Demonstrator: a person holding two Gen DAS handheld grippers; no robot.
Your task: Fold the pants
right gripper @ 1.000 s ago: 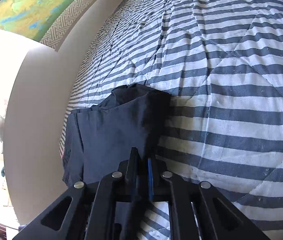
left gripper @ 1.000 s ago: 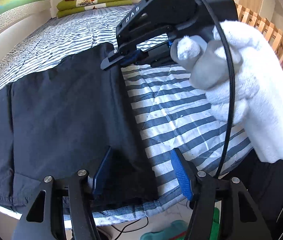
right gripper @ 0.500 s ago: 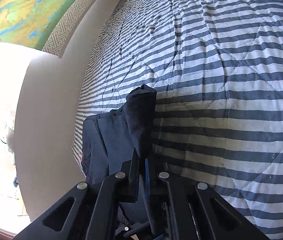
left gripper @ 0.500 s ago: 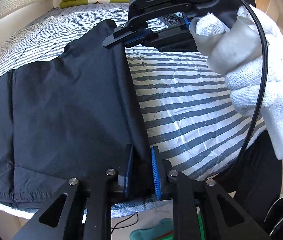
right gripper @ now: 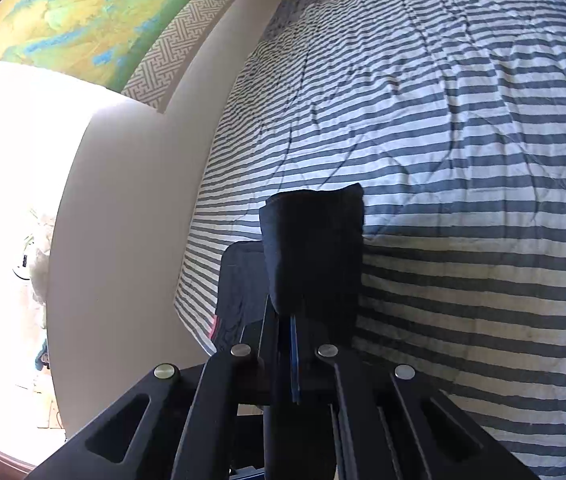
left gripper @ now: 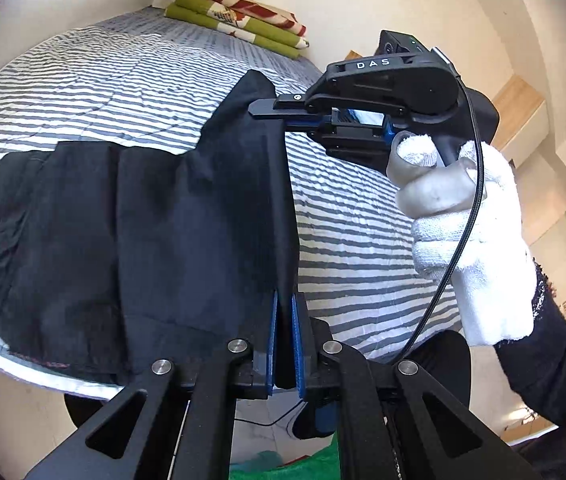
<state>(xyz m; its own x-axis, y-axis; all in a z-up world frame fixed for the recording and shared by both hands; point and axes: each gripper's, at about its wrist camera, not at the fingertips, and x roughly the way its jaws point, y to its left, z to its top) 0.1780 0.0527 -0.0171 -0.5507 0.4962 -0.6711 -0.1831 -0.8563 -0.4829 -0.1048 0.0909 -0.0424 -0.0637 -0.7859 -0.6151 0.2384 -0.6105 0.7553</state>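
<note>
Jaws of my left gripper are closing on the near edge of the black pants, cloth pinched between the blue pads. Beyond it my right gripper, held by a white-gloved hand, clamps the far edge, lifting the pants above the striped bed.

From the right wrist, my jaws are pressed together on a dark fold that stands over the bed.

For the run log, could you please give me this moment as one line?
left tongs: closing on pants edge | right tongs: shut on pants, edge raised | bed: striped cover
</note>
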